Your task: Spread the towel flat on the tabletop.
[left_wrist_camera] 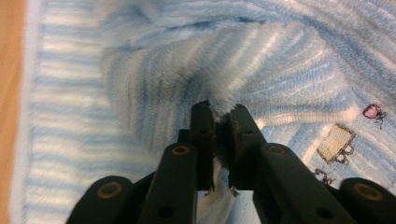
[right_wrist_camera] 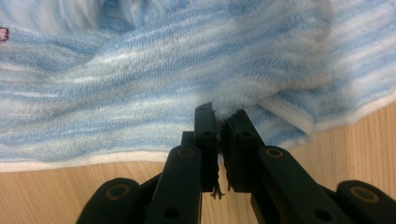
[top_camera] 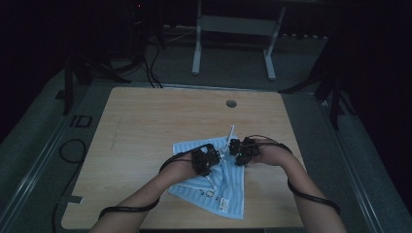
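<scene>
The light-blue striped terry towel (top_camera: 214,187) lay rumpled on the near half of the pale wooden table (top_camera: 145,121), its long white-edged side toward the person and a small printed label near its front corner. Both of the person's forearms came in low over it. The left gripper (left_wrist_camera: 219,119) had its black fingers (left_wrist_camera: 201,135) clamped together on a pinch of the pile, and the cloth rose in a soft peak from that grip; small embroidered figures (left_wrist_camera: 336,142) showed on the flat part to one side. The right gripper (right_wrist_camera: 220,119) had its fingers (right_wrist_camera: 204,140) closed the same way on a bunched fold right at the white hem (right_wrist_camera: 289,119), with bare wood close beneath it. From above, the two grippers sat near each other over the far part of the cloth, left gripper (top_camera: 206,159) and right gripper (top_camera: 243,149), with a thin white stick-like thing (top_camera: 230,132) poking up between them that I could not make out.

It looked to me like a fold or a spreading-out in progress. To do it well, I judged both grips should keep firm and rise evenly, then draw apart so the cloth pulls taut, since each hold took only a little of the fluffy pile and could slip. Lifting one side faster would likely twist the towel.
</scene>
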Demonstrator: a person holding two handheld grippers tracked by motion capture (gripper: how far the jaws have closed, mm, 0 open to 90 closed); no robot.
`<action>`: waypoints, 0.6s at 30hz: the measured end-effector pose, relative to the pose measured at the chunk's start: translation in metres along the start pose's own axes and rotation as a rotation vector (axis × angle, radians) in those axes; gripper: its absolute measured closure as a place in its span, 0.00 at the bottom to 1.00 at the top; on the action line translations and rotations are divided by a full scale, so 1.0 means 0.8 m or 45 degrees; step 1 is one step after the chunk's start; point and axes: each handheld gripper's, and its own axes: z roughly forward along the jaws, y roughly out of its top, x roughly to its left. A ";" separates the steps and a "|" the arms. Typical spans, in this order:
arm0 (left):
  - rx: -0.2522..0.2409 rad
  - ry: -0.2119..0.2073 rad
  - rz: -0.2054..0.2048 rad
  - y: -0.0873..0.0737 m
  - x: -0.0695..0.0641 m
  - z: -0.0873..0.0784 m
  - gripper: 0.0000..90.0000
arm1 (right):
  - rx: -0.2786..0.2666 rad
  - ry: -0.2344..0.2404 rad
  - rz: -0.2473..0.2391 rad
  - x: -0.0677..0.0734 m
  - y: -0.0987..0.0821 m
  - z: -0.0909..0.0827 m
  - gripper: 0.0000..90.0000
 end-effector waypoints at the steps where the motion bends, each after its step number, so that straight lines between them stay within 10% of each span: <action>1: -0.006 0.003 -0.003 -0.004 0.001 -0.009 0.94 | 0.002 -0.009 -0.003 -0.001 -0.003 -0.002 0.94; 18: -0.025 -0.015 -0.135 -0.095 0.024 -0.074 0.93 | -0.026 0.019 0.023 0.012 -0.052 -0.029 0.94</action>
